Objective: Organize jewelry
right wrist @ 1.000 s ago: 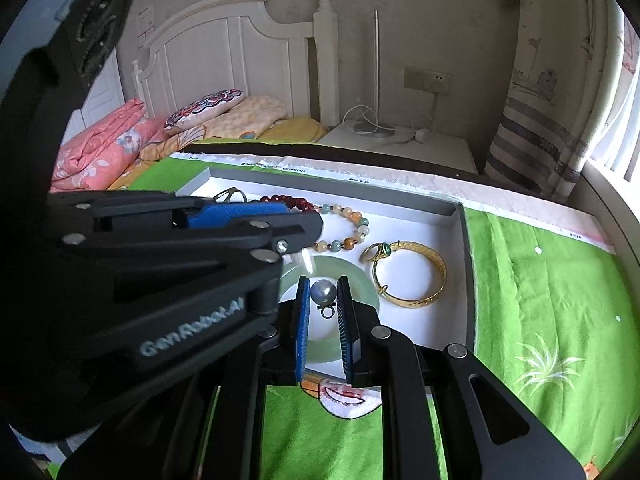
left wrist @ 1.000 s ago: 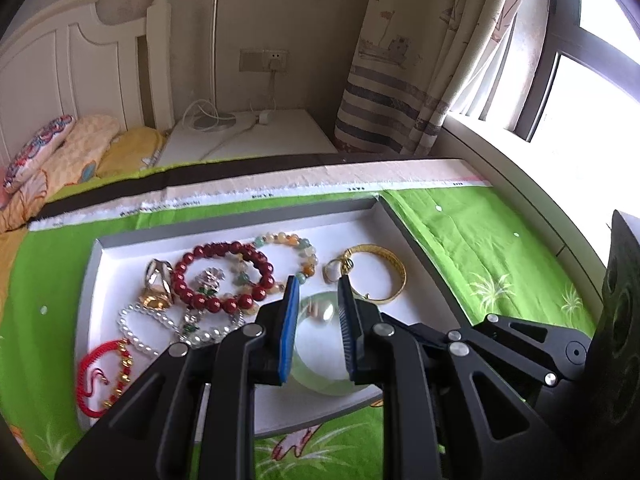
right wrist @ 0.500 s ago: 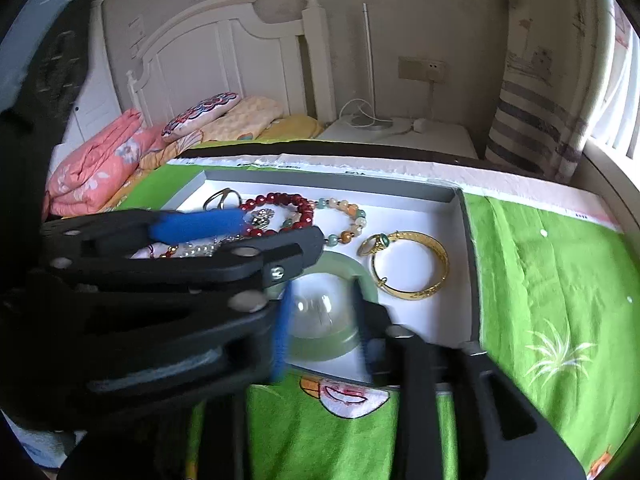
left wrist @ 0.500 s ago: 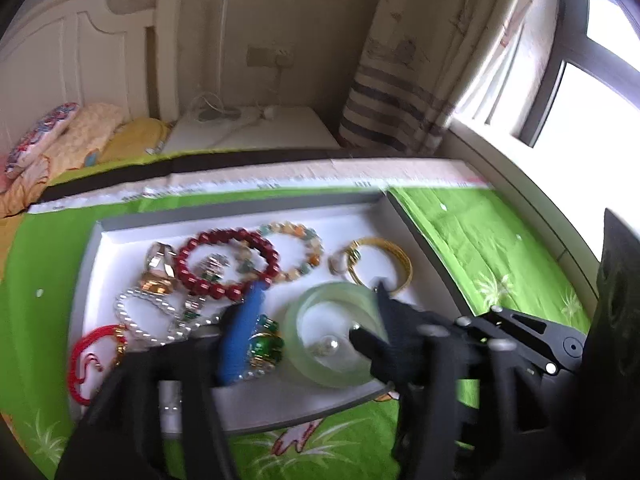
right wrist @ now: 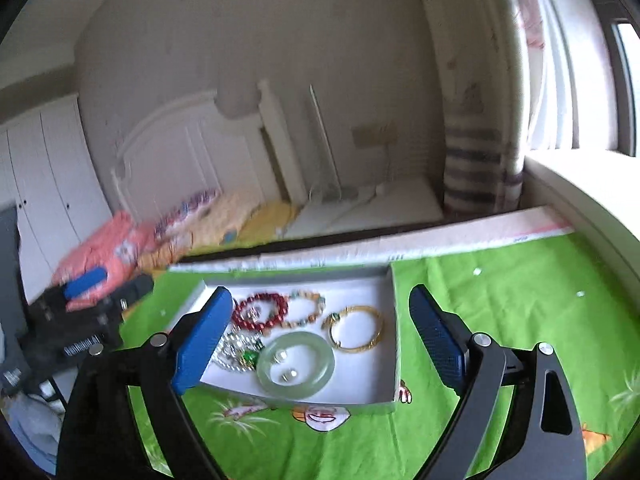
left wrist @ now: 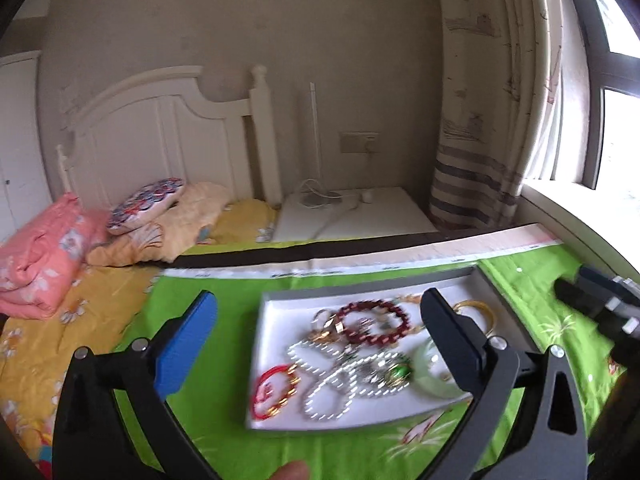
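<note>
bedroom, green bedsheet (right wrist: pixel 500 312) | jewelry tray (right wrist: pixel 390 403) on sheet | jade bangle (right wrist: pixel 296 365) in tray front, two pearl earrings inside ring, gold bangle (right wrist: pixel 356 328) just behind | left gripper (left wrist: pixel 320 344) jaws opening, nothing between | right gripper (right wrist: pixel 320 340) jaws opening, nothing gripped

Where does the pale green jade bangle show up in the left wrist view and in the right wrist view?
Left wrist view: the jade bangle lies at the tray's near right, mostly hidden behind the right finger of the left tongs.
Right wrist view: the bangle is in full view at centre, near the tray's front edge, with two small pearl earrings lying inside it.
Shared landmark: the gold bangle just beyond it.
</note>
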### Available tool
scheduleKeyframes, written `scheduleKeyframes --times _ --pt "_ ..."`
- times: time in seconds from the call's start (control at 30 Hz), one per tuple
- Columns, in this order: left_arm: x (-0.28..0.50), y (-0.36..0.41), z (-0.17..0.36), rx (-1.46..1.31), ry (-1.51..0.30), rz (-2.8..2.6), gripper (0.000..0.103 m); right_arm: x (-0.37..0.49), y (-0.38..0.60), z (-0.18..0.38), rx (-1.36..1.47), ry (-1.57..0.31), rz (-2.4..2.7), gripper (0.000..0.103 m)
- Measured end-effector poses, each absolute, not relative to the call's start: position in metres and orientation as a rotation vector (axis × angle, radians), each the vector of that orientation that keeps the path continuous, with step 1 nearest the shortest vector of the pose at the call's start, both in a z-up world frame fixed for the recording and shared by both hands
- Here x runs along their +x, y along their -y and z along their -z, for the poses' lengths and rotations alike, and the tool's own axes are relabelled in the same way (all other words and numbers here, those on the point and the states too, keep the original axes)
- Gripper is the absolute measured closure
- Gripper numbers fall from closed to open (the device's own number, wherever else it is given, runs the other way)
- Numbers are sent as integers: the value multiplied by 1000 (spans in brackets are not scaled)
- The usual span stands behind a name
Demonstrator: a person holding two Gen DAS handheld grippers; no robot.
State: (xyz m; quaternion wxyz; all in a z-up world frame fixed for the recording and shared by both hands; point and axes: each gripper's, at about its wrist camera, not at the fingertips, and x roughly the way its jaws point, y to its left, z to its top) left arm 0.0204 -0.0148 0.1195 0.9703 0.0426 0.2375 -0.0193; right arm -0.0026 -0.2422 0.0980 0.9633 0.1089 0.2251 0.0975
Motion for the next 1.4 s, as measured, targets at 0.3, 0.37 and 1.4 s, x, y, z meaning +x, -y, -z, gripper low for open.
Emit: scheduleKeyframes --times 0.3,0.37,1.4 --pt "3 6 -62 87 -580 61 2 -15 214 -68 146 -515 -142 17" --pt "3 9 -59 100 -577 71 2 -12 205 -59 104 -525 -118 17" --pt "6 -2 -43 48 -629 79 2 -16 198 -49 33 -519 -12 17"
